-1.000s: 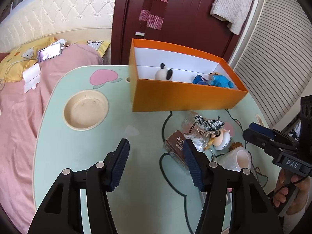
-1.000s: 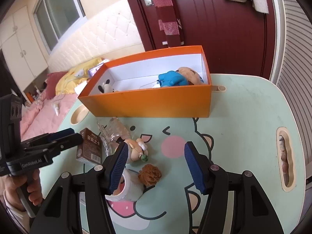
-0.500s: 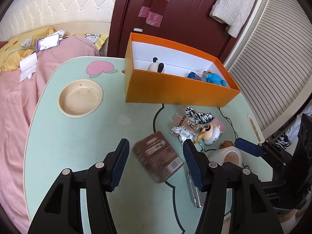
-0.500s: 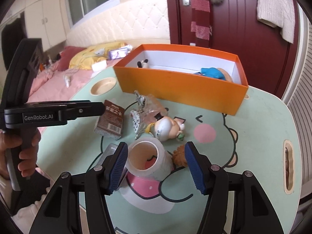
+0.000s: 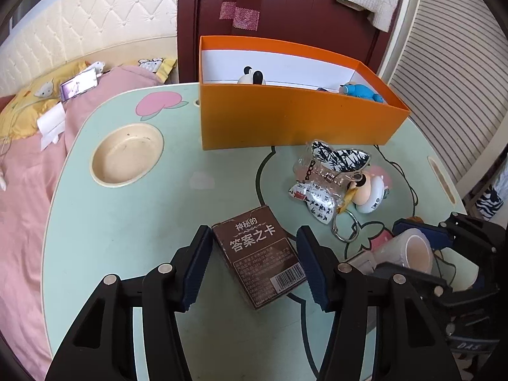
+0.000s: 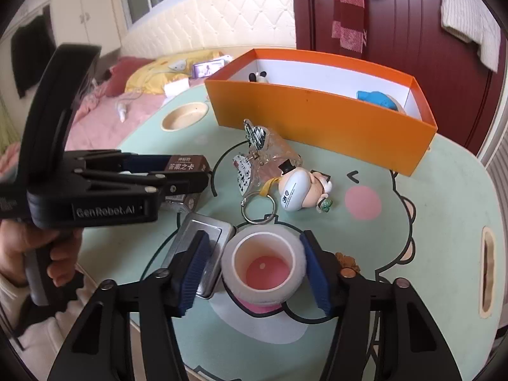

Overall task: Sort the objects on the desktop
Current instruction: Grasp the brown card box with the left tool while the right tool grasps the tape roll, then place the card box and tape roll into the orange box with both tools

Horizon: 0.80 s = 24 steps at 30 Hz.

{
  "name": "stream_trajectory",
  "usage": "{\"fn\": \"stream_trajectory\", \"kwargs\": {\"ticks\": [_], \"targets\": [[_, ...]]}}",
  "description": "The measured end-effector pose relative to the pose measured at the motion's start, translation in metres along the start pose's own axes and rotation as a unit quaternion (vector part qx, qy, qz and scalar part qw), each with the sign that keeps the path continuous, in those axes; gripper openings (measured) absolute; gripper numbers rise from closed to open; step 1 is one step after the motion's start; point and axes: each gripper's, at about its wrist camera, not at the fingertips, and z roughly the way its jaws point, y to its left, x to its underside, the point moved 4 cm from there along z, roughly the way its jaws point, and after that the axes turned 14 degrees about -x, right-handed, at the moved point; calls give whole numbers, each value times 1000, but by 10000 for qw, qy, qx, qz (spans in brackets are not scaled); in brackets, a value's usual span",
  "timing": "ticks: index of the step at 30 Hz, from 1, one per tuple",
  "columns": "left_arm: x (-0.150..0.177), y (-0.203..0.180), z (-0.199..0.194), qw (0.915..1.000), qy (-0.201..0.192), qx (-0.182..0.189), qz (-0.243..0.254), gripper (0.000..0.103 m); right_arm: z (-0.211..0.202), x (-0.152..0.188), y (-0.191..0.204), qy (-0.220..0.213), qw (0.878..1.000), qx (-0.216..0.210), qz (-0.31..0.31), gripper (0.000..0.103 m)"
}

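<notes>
- Grippers straddle two desktop items at lower centre of each wrist view, both jaws spread wide and neither yet closed on anything.
- The left gripper (image 5: 254,265) brackets the brown card box (image 5: 258,262), which lies flat on the green table (image 5: 127,222); its pads stand just beside the box, contact uncertain.
- The right gripper (image 6: 254,271) frames the tape roll (image 6: 263,270), standing on end just beside a metal tin (image 6: 203,238).
- The orange box (image 5: 295,120), at upper centre of the left view, already holds a blue toy (image 5: 360,90).
- Judged step: the pick-up approach. The next move calls for closing squarely on each item, then lifting toward the orange box past the keychain clutter (image 5: 324,184).
</notes>
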Motion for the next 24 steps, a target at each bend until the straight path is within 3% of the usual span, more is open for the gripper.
{"fn": "stream_trajectory", "kwargs": {"ticks": [9, 24], "targets": [[0, 3, -4, 9998, -137, 37, -100, 46, -8, -3, -11, -161, 9987, -216, 439, 46], [-16, 20, -26, 9966, -393, 422, -587, 43, -35, -16, -19, -832, 9933, -304, 746, 46]]}}
